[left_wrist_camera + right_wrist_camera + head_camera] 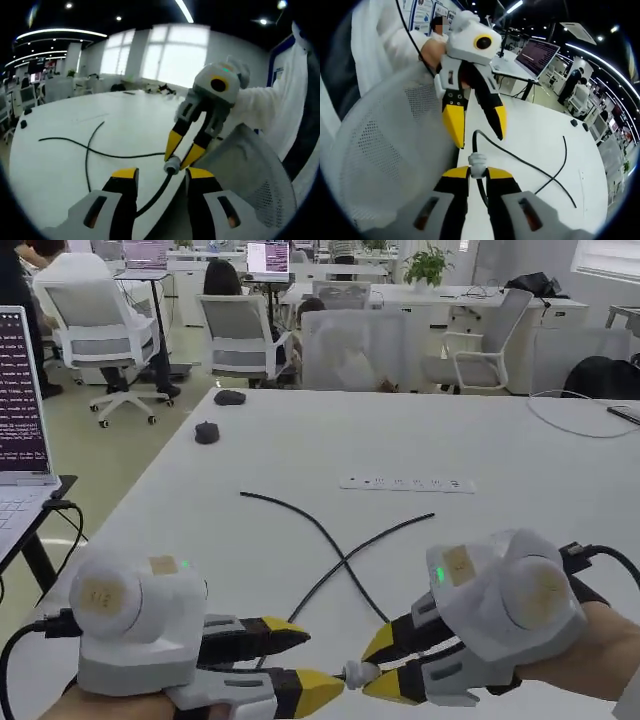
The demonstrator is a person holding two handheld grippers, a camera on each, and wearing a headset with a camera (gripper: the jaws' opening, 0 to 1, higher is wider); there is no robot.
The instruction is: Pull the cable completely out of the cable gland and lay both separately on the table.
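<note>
Your right gripper (374, 668) sits at 5 o'clock in the head view. Its jaws are clamped tight on the small white gland (355, 672), held at the near edge of the desk (520, 450). In the right gripper view the gland (477, 162) is pinched between your yellow tips. The black cable (520, 160) leaves it toward 12 o'clock, then bends off toward 4 o'clock across the desk. A short run also passes back between the jaws toward 6 o'clock. The cable is not yet out of the gland.

Your left gripper (318, 660) sits at 7 o'clock in the head view. Its jaws are spread wide and grip nothing, tips facing the right gripper's tips, close by. In the left gripper view the cable (152, 197) runs through the gap between your jaws; contact with either cannot be told.

Two black strands cross mid-desk; whether they are one cable cannot be told. Beyond them at 12 o'clock lies a white power strip (405, 483), and at 10 o'clock a dark mouse (206, 432).
</note>
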